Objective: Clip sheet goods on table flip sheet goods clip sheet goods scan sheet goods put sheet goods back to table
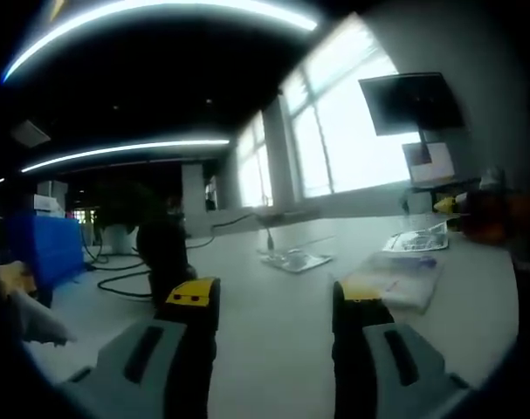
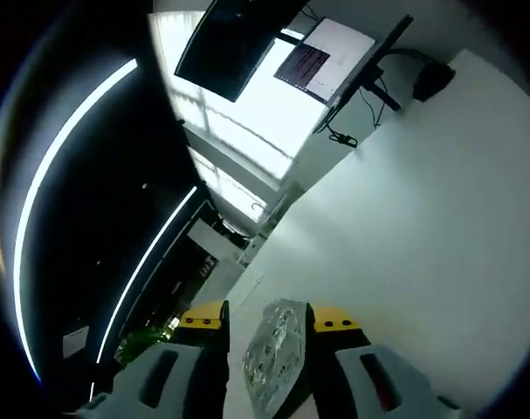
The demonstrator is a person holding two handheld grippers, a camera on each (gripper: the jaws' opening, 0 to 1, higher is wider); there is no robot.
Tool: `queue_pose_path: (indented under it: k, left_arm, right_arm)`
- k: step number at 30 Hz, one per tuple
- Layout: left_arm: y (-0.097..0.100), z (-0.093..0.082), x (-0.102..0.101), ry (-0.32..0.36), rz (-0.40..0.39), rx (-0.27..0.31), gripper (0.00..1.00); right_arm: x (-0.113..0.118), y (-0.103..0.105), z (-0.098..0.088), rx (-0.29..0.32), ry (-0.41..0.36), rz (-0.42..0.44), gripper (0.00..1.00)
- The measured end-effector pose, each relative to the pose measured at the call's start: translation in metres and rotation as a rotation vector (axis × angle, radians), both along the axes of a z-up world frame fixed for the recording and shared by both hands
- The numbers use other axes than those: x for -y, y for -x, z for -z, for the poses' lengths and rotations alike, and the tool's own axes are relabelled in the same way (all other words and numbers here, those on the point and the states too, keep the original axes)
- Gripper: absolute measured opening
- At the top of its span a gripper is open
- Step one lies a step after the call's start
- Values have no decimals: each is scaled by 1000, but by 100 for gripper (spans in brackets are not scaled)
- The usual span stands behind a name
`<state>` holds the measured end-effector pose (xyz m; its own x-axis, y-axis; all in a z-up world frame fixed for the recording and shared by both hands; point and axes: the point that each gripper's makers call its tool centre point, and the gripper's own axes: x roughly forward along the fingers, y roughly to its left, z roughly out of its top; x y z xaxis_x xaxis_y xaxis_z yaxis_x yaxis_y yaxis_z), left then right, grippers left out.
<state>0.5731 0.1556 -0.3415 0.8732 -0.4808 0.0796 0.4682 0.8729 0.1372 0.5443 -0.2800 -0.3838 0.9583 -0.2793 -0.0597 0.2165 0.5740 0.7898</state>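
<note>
Dim room; windows (image 1: 334, 131) blown out; ceiling light strips (image 1: 160, 17) glare; soft fisheye blur.

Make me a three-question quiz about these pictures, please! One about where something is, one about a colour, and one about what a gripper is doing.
1. Where does the clear packet between the right hand-held gripper's jaws sit?
A. flat on the table
B. lifted up off the table
C. inside the blue box

2. What colour are the jaw tips of the left hand-held gripper?
A. yellow
B. red
C. green

3. What is the left hand-held gripper doing?
A. squeezing a packet
B. holding a cable
C. open, holding nothing

Answers:
1 B, the clear packet stands on edge in the right hand-held gripper, above the white table.
2 A, the left hand-held gripper has yellow tips.
3 C, its jaws stand apart with bare table between them; other packets lie farther off.
</note>
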Motion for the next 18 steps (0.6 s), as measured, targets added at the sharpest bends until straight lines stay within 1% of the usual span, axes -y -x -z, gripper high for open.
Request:
queue_pose_path:
  k: [4, 5, 8, 10, 11, 12, 13, 14, 15, 16, 18]
  left_arm:
    - [1, -1, -2, 0, -4, 3, 44]
    - [1, -1, -2, -1, -5, 2, 44]
    - [2, 0, 0, -9, -4, 1, 44]
    - [2, 0, 0, -15, -4, 0, 44]
    - [1, 0, 0, -16, -5, 0, 44]
    - [1, 0, -1, -16, -6, 1, 44]
    - [1, 0, -1, -15, -7, 2, 44]
    - [1, 0, -2, -14, -8, 2, 44]
    - [1, 0, -2, -13, -8, 3, 44]
    - [1, 0, -2, -11, -9, 4, 44]
    - [1, -1, -1, -9, -8, 5, 44]
  right_arm:
    - [-3, 1, -1, -1, 14, -7, 41]
    - [-3, 1, -3, 0, 34, -11, 46]
    - [-3, 5, -8, 1, 70, -7, 52]
    - [1, 9, -14, 2, 115, 7, 56]
    - [4, 11, -17, 4, 155, 23, 57]
    - [4, 13, -23, 21, 179, 28, 57]
    - [2, 13, -29, 26, 246, 21, 57]
    - [0, 13, -33, 31, 274, 20, 57]
    - [-3, 14, -36, 36, 292, 17, 58]
    - [-6, 13, -38, 41, 286, 10, 59]
    - [-9, 12, -45, 50, 326, -6, 61]
